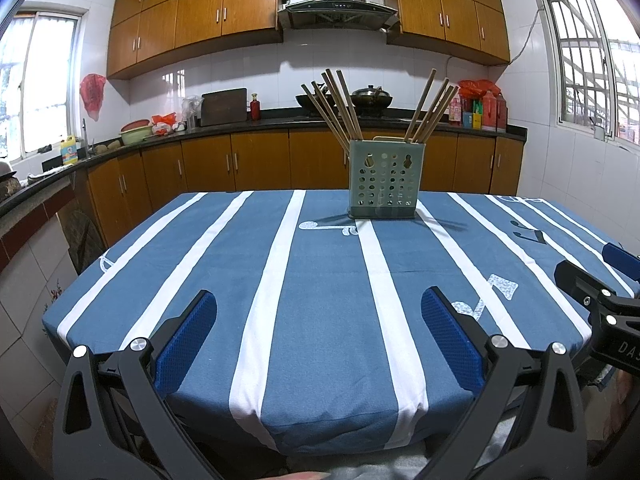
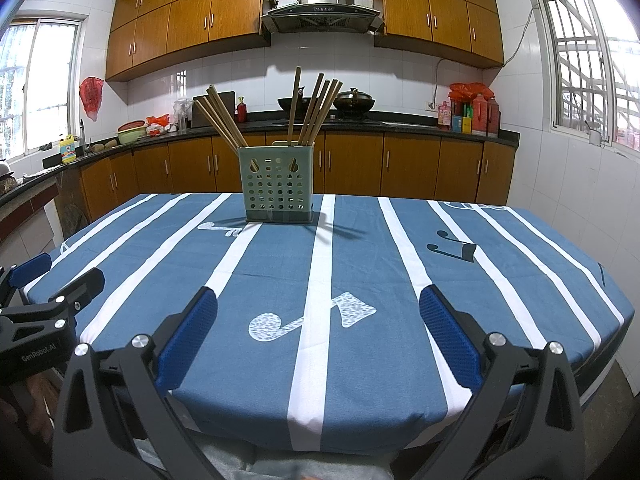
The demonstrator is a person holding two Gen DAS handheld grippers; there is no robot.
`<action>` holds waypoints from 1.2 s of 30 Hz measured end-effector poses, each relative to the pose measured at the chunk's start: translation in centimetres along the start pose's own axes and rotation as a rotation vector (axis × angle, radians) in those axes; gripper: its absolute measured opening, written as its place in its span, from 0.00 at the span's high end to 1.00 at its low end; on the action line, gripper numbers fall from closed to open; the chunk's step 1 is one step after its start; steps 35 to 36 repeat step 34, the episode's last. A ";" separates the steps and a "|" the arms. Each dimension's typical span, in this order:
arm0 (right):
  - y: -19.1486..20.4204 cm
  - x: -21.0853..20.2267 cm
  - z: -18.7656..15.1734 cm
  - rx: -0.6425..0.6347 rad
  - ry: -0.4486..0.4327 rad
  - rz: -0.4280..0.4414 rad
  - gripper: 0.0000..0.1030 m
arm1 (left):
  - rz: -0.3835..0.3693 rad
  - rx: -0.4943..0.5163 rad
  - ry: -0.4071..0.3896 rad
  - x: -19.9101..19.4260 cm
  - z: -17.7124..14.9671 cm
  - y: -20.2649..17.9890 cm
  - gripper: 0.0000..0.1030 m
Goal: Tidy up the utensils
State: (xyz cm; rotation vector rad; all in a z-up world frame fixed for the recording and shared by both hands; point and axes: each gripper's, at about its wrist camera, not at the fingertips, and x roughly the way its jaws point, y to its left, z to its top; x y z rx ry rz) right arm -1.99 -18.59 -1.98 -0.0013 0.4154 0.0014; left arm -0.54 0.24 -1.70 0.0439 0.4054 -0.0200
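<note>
Both hand-held grippers, left (image 1: pixel 319 332) and right (image 2: pixel 318 332), are released and empty. The far chopsticks (image 1: pixel 338 106) in the perforated holder (image 1: pixel 383 178) look light, stiff, slippery; pinch mid-shaft.

Each black angular plastic claw, left claw (image 1: pixel 319 334) and right claw (image 2: pixel 318 334), is fitted with blue textured pads (image 1: pixel 188 344), silver round screws (image 1: pixel 139 345) and white lettering (image 2: pixel 38 353).
</note>
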 end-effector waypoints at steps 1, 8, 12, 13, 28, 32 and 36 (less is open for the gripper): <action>0.0 0.0 0.0 0.000 0.000 0.000 0.04 | 0.000 0.000 0.000 0.0 0.0 0.0 0.02; 0.0 0.0 0.0 0.000 0.001 0.000 0.04 | 0.000 0.000 0.001 0.0 0.1 0.0 0.02; 0.1 0.0 0.0 0.000 0.002 0.000 0.04 | -0.001 0.000 0.001 0.0 -0.1 0.0 0.02; 0.2 0.0 0.0 0.000 0.002 0.000 0.04 | -0.001 0.000 0.001 0.0 -0.1 0.0 0.02; 0.2 -0.1 -0.2 0.001 0.003 0.000 0.04 | -0.001 0.001 0.002 0.0 0.1 0.1 0.02; 0.2 -0.1 -0.1 0.001 0.003 0.000 0.04 | -0.002 0.000 0.002 0.1 0.1 0.2 0.02; 0.3 -0.1 -0.3 0.002 0.003 0.000 0.04 | -0.002 0.001 0.002 0.0 0.1 0.1 0.02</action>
